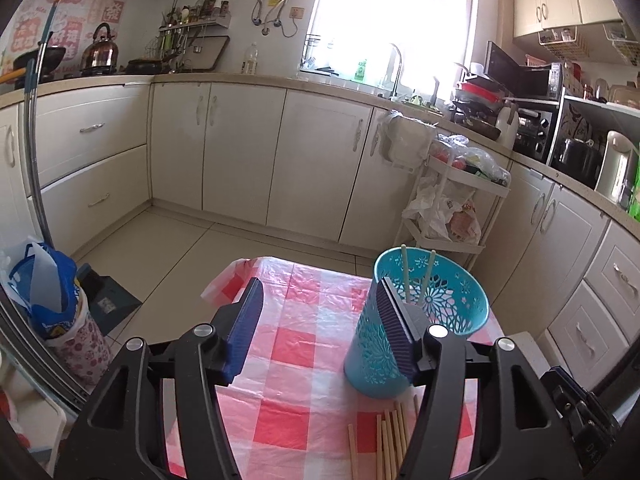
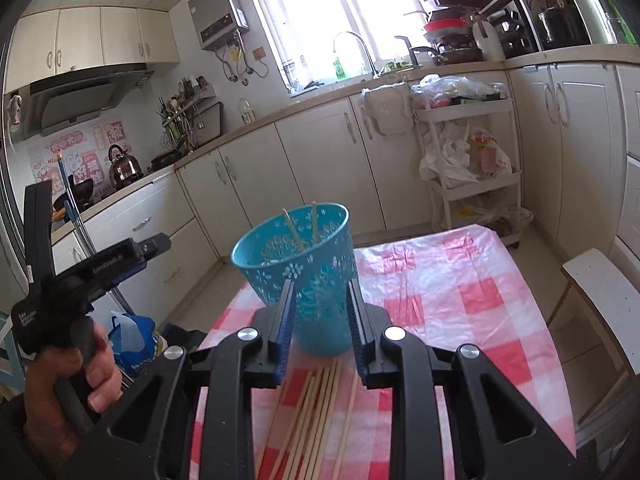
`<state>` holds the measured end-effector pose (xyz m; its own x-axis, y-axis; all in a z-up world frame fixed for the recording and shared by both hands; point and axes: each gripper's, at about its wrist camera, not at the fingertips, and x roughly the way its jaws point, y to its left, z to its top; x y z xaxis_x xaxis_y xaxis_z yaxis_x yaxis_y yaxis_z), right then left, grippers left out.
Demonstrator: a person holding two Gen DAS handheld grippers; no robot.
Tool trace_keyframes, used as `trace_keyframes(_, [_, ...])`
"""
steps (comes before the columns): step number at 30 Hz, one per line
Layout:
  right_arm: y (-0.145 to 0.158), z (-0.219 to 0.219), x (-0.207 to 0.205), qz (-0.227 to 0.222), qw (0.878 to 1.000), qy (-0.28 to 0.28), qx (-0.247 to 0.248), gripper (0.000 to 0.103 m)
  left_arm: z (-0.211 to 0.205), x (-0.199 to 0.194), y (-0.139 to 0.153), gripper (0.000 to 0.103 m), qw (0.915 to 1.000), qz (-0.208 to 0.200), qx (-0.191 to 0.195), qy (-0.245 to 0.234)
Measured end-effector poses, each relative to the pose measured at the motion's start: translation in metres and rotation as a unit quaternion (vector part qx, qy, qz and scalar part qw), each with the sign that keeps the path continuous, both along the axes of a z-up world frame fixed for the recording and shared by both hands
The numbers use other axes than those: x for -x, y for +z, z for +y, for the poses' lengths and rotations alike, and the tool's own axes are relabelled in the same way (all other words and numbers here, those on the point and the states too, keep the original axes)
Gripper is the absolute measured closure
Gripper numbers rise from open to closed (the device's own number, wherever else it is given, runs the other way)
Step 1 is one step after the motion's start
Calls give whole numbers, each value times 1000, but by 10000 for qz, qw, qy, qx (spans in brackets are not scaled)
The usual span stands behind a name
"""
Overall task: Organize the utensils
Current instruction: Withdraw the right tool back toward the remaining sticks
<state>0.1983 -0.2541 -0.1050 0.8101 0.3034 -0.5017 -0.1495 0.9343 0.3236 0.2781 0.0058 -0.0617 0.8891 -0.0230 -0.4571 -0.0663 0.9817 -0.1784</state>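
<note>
Wooden chopsticks point(image 2: 316, 412) mostly lay loose on your checked worktop point(image 2: 460, 300) just before the teal cup point(image 2: 304, 276), which held only two point(image 2: 300, 228), so I judged you barely started, with left tongs point(image 1: 320, 328) and right tongs point(image 2: 322, 332) both parted and empty.

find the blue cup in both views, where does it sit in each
Left wrist: the blue cup stands right of centre, partly behind the hand-held gripper's right finger.
Right wrist: it stands at centre, just beyond the fingers.
Shared landmark: the white trolley beyond the table.
</note>
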Motion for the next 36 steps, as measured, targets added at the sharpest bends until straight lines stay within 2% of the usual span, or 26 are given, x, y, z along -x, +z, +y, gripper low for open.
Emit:
trace_keyframes(4, [-9, -2, 14, 177, 9998, -60, -52, 76, -9, 19, -4, 45, 9996, 10, -269, -50])
trace_keyframes(14, [-21, 4, 39, 283, 9995, 39, 165, 74, -19, 60, -10, 42, 9984, 72, -548, -122])
trace_keyframes(22, [-39, 6, 38, 469, 9984, 9, 324, 74, -20, 68, -19, 40, 9972, 206, -691, -177])
trace_keyframes(31, [-52, 9, 33, 672, 9971, 52, 361, 74, -18, 60, -24, 40, 9976, 333, -581, -174])
trace_keyframes(36, [-64, 13, 26, 951, 9941, 66, 525, 74, -15, 50, -33, 40, 9973, 601, -326, -264])
